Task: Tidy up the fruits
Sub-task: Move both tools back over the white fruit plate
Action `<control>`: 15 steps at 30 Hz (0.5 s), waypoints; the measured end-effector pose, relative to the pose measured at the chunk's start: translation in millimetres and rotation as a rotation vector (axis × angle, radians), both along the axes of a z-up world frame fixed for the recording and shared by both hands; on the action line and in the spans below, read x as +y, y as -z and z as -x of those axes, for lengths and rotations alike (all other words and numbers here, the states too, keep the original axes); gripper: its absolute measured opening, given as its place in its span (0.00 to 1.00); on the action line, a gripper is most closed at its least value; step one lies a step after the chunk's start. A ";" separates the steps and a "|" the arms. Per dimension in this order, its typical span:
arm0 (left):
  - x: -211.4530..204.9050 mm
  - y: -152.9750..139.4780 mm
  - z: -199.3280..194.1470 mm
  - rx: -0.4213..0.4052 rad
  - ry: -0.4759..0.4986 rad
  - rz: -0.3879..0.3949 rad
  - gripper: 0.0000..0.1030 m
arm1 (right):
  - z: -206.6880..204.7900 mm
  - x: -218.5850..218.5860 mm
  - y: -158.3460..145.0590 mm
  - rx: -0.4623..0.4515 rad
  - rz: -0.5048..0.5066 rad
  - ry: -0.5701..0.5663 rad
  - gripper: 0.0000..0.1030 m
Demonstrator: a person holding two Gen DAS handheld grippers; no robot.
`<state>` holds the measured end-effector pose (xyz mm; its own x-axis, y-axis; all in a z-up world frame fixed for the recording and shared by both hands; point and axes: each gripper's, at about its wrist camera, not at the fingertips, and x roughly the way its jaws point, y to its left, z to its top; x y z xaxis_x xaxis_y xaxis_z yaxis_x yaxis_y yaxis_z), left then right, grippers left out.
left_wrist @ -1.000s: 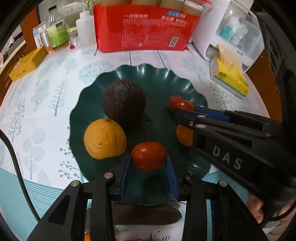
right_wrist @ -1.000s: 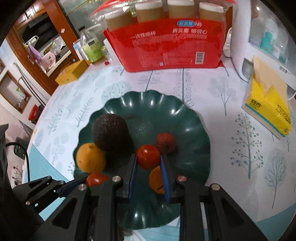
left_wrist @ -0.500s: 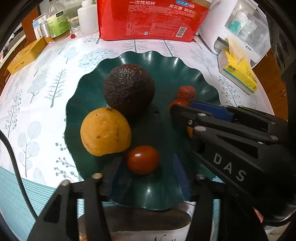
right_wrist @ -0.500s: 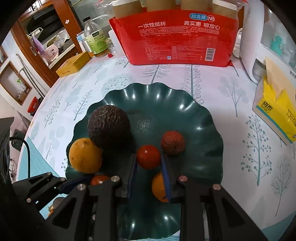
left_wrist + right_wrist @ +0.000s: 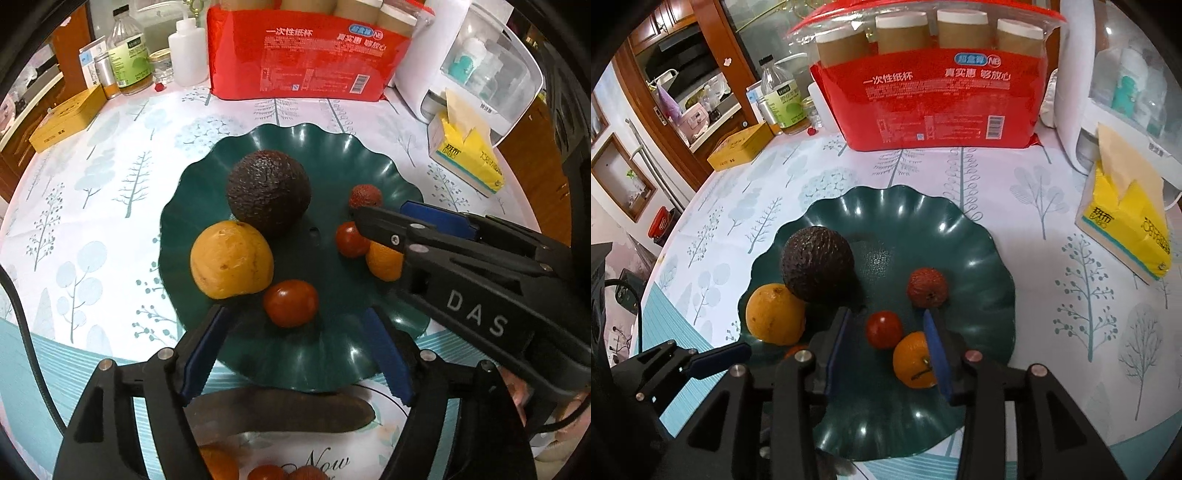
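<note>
A dark green scalloped plate (image 5: 332, 155) holds a dark avocado (image 5: 267, 192), a big orange (image 5: 231, 260), a lychee (image 5: 365, 195), a small mandarin (image 5: 384, 260) and two cherry tomatoes. My left gripper (image 5: 295, 332) is at the plate's near rim, its jaws opening. One tomato (image 5: 290, 302) lies loose just ahead of its blue pads. My right gripper (image 5: 886, 339) is also opening. The other tomato (image 5: 884, 329) rests on the plate between its pads, untouched, with the mandarin (image 5: 914, 360) against the right pad.
A red pack of paper cups (image 5: 938, 92) stands behind the plate. A yellow tissue box (image 5: 1126, 225) is to the right, and bottles (image 5: 129, 55) and a yellow box (image 5: 62, 118) are at the back left. A long dark brown fruit (image 5: 280, 410) lies by the plate's near rim.
Both grippers have let go of their tomatoes, which now lie on the plate. The left jaws spread wide and drew back slightly. The right jaws parted a little.
</note>
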<state>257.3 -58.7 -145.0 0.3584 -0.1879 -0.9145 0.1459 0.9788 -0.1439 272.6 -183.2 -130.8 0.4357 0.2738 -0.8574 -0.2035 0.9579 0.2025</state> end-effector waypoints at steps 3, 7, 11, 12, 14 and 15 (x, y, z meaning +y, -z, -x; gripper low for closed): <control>4.5 -5.6 5.0 -0.006 -0.008 0.007 0.76 | 4.0 -0.9 -3.9 -0.010 0.004 0.007 0.40; 12.3 -13.6 10.4 -0.013 -0.022 0.019 0.79 | 9.7 -0.7 -8.0 -0.016 0.005 0.012 0.40; 22.4 -20.7 15.1 -0.014 -0.043 0.037 0.81 | 14.7 0.8 -12.9 -0.023 0.009 0.016 0.40; 25.3 -22.5 16.7 -0.013 -0.050 0.041 0.81 | 16.3 1.0 -14.8 -0.026 0.008 0.017 0.40; 30.5 -25.7 18.9 -0.013 -0.060 0.047 0.82 | 19.4 1.7 -18.8 -0.030 0.007 0.019 0.40; 33.1 -27.7 20.5 -0.015 -0.065 0.051 0.82 | 21.2 2.2 -21.2 -0.034 0.010 0.021 0.40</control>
